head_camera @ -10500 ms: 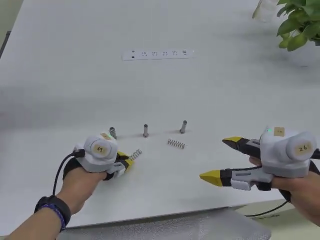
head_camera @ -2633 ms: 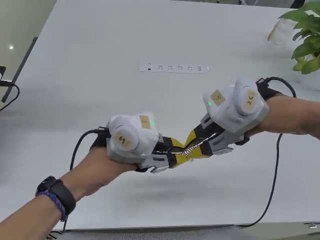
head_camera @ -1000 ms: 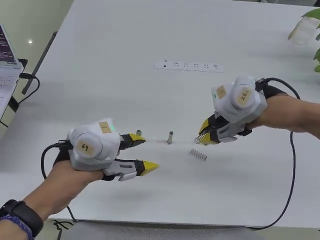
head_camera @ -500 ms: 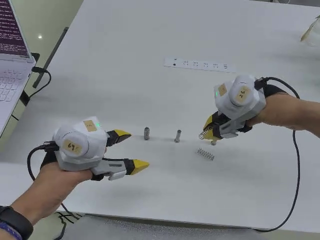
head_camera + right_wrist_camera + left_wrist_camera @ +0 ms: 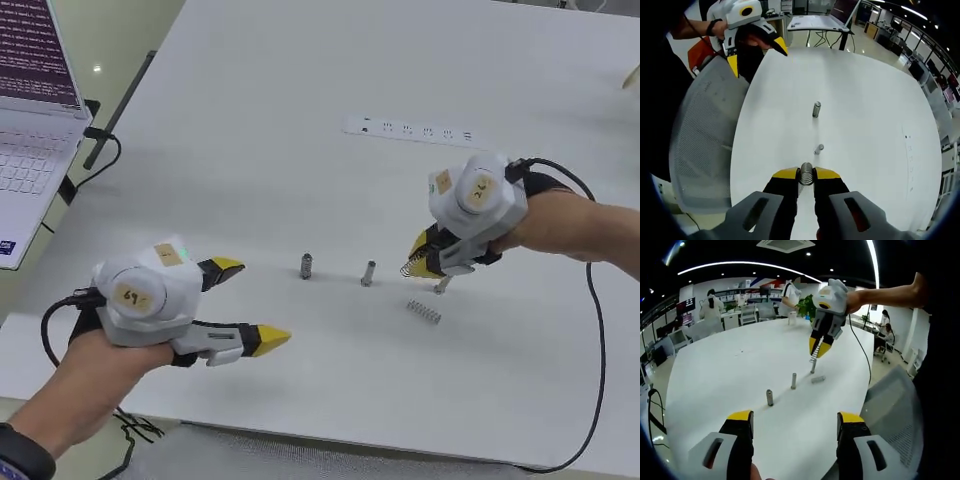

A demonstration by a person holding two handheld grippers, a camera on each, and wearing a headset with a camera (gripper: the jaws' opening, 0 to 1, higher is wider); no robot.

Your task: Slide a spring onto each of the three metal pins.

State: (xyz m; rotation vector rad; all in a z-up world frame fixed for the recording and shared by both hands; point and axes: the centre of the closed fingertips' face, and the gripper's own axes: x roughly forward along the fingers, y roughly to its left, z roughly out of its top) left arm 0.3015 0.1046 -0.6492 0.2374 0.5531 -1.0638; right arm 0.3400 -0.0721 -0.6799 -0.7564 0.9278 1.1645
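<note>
Right claw [image 5: 418, 262] pinches a spring [image 5: 806, 173], seen end-on in the right gripper view, close to the right-end pin [image 5: 441, 285] of three pins standing in a row toward the worktop's [image 5: 300, 80] near edge. In the head view, the left claw [image 5: 255, 302] hangs spread wide, well apart from the row. Three springs in all: one held, one seated on the left-end pin [image 5: 306, 265], and one loose spring [image 5: 424, 312] lying beside the right-end pin.

A white worktop [image 5: 300, 70] carries a power strip [image 5: 415, 130], an open laptop [image 5: 30, 110] lies beside it, and ceiling light strips [image 5: 740, 265] glow overhead.
</note>
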